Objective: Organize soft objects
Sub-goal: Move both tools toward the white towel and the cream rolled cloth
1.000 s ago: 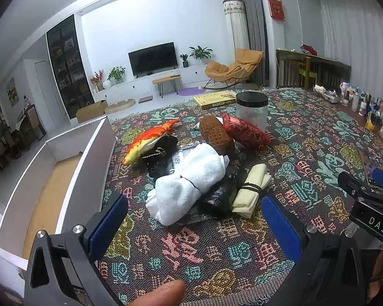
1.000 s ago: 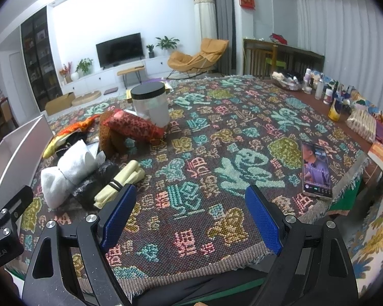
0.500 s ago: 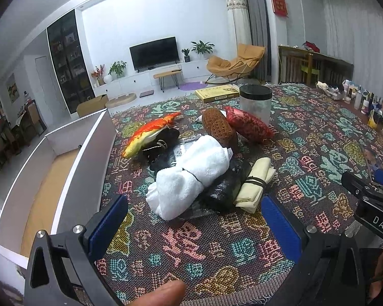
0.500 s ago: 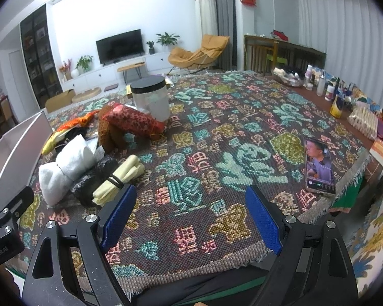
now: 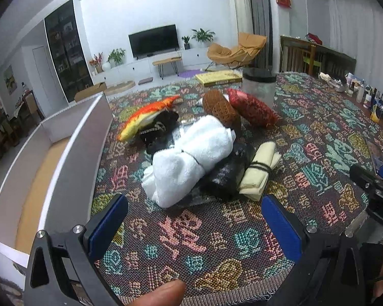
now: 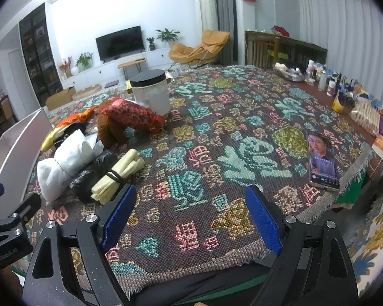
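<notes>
A: The rolled white towel tied with a black band (image 5: 191,160), where does it lie?

B: On the patterned woven tablecloth (image 5: 191,232), ahead of the left gripper (image 5: 191,219) and apart from it, roughly on the line between its blue-padded fingers. Touching its right side are a crumpled black plastic bundle (image 5: 227,176) and a cream folded cloth bound with a black band (image 5: 259,172).

A: And the claws?

B: Both stand wide open and empty. The right gripper (image 6: 191,215) hovers near the table edge; the pile sits ahead to its left, the cream cloth nearest its left finger.

A: Behind the pile?

B: An orange-and-yellow fish-shaped plush (image 5: 145,117), a brown knitted piece (image 5: 220,108), a red patterned cushion (image 5: 252,109), and a clear jar with a black lid (image 6: 150,91). A white open box (image 5: 51,168) lies left.
</notes>
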`<action>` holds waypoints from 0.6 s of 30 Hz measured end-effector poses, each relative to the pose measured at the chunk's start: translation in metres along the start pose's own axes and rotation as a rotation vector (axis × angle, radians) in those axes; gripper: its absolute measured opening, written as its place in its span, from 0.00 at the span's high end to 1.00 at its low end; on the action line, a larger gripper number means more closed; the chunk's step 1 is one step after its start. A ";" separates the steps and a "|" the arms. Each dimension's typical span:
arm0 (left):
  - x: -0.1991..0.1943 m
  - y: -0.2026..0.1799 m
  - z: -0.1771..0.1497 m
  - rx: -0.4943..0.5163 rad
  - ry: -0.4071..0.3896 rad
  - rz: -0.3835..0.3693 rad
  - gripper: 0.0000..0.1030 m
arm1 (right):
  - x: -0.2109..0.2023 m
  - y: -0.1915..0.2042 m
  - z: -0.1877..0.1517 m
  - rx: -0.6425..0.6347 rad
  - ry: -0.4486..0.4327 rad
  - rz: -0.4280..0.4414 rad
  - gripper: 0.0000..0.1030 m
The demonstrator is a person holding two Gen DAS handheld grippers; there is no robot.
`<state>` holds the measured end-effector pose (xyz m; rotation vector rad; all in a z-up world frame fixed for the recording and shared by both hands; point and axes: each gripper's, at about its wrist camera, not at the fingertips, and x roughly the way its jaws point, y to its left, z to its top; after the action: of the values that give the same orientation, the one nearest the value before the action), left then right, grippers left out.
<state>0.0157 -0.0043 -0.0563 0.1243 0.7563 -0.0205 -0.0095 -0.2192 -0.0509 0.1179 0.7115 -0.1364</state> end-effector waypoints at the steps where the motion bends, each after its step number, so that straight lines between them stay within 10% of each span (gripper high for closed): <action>1: 0.005 0.001 -0.002 -0.005 0.018 -0.003 0.00 | 0.000 0.000 0.000 0.000 0.002 0.001 0.14; 18: 0.091 0.018 -0.031 -0.078 0.315 -0.006 0.00 | 0.027 0.000 -0.016 0.030 0.084 0.059 0.14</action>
<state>0.0619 0.0202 -0.1388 0.0512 1.0704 0.0235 0.0002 -0.2193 -0.0809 0.1741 0.7893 -0.0860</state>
